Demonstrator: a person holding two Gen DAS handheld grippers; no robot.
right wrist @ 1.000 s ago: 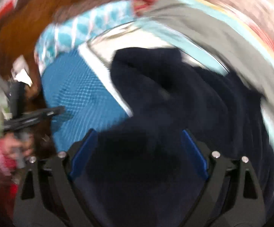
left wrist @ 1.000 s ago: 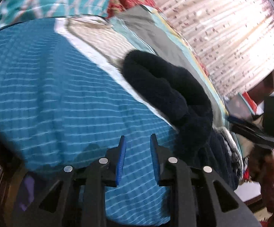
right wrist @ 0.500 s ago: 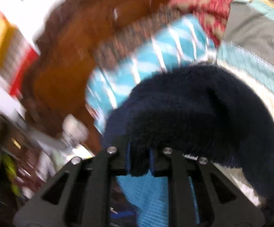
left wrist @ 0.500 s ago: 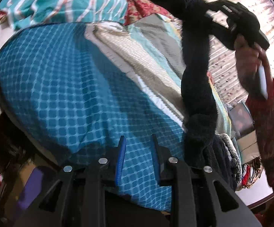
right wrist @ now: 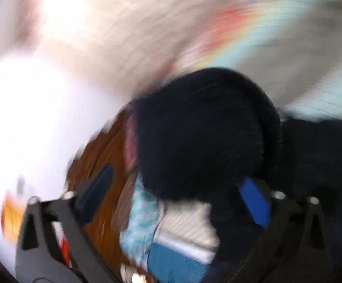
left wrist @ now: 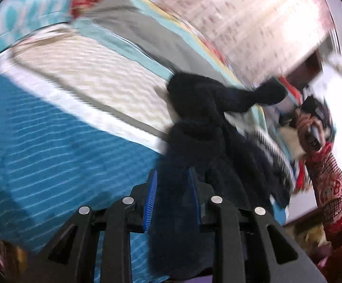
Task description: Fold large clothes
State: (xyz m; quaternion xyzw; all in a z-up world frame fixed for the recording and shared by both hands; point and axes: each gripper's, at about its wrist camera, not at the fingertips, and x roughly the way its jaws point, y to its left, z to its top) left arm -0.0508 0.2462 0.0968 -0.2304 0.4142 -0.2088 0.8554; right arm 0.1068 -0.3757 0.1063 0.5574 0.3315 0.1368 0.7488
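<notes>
My left gripper point(left wrist: 172, 194) clamps the fuzzy navy fleece garment point(left wrist: 201, 127) over the blue patterned bedspread point(left wrist: 52, 141); my right gripper point(right wrist: 178, 198) jaws are opening wide, a fleece fold between them.

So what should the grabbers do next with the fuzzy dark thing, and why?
Probably close the right gripper on the dark fleece garment. Its jaws are opening wide and pinch nothing, while the left gripper grips one end, so it cannot yet spread flat.

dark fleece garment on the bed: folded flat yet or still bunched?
Still bunched. The dark fleece garment lies in a rumpled heap on the bedspread, one end sticking out sideways, another part running between the left gripper's fingers.
</notes>
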